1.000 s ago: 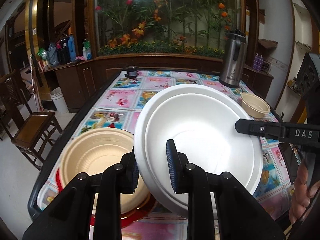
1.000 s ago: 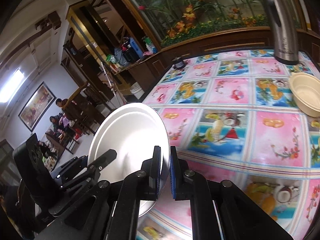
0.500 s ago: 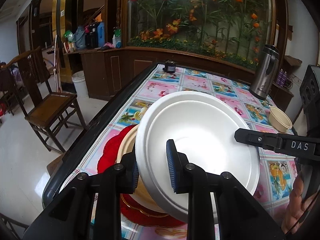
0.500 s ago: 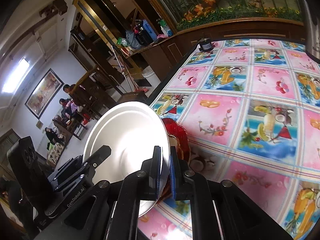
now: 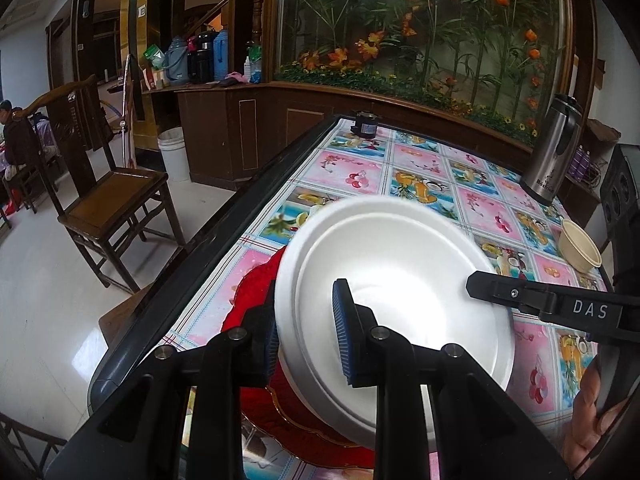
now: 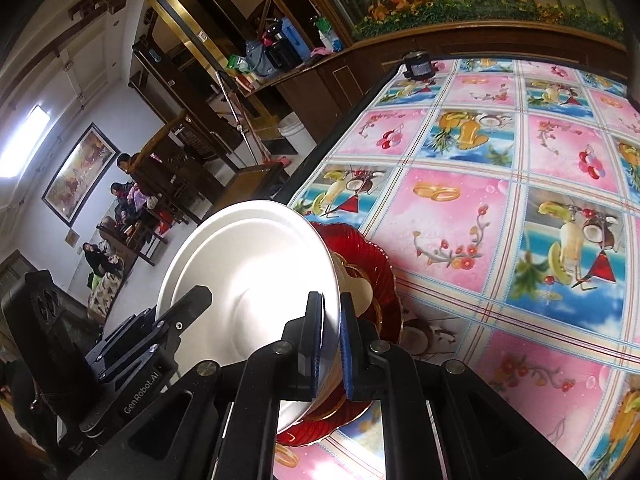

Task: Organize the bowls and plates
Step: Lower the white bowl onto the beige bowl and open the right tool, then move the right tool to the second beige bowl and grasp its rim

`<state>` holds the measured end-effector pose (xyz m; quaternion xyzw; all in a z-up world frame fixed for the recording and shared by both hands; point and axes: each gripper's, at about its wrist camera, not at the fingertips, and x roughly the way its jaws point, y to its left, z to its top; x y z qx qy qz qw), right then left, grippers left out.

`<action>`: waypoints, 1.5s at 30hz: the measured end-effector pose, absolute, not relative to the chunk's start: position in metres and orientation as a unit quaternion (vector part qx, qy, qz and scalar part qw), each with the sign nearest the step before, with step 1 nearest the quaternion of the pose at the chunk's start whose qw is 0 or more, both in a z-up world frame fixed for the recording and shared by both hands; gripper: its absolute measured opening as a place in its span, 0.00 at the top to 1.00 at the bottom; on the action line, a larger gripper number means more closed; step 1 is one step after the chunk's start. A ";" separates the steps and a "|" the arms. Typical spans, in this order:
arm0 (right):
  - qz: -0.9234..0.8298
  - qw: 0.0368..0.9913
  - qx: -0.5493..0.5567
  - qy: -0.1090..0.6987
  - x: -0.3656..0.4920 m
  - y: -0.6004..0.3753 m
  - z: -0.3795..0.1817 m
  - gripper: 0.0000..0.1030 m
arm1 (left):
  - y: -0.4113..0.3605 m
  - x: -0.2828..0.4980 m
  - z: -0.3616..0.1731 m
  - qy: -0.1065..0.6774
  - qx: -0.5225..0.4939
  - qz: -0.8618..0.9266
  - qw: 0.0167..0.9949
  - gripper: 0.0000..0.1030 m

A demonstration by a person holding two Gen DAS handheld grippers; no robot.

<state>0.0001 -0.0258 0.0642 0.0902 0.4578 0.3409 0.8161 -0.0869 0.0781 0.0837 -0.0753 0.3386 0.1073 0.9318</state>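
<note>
A white foam plate (image 5: 400,280) hangs tilted above a red plate (image 5: 248,292) near the table's left edge. My left gripper (image 5: 304,304) is shut on the white plate's near rim. The opposite rim sits between the blue pads of my right gripper (image 6: 330,304), whose jaws are opening while the pads still touch it. In the right wrist view the white plate (image 6: 248,272) covers most of the red plate (image 6: 360,248). A cream bowl (image 6: 356,284) on the red plate peeks out beneath it. A small cream bowl (image 5: 580,244) stands at the right.
A steel thermos (image 5: 552,148) stands at the table's far right and a small black object (image 5: 365,124) at its far edge. The table's dark rim (image 5: 192,256) runs along the left. A wooden chair (image 5: 116,192) stands on the floor beyond it. People sit in the far room.
Both grippers have carried the white plate left and lower, over the red plate. The large cream bowl, plain in the left view a second ago, is now hidden under it there.
</note>
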 end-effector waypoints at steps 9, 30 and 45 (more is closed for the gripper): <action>0.341 0.820 0.080 0.452 0.000 -0.024 0.065 0.87 | 0.086 -0.089 0.084 0.339 -0.082 0.116 0.930 0.79; 0.325 0.833 0.125 0.430 -0.008 -0.085 0.081 0.78 | 0.030 -0.098 0.110 0.315 -0.050 0.068 0.945 0.59; 0.200 0.862 0.226 0.408 0.019 -0.243 0.066 0.77 | -0.107 -0.071 0.058 0.387 0.049 -0.081 0.917 0.46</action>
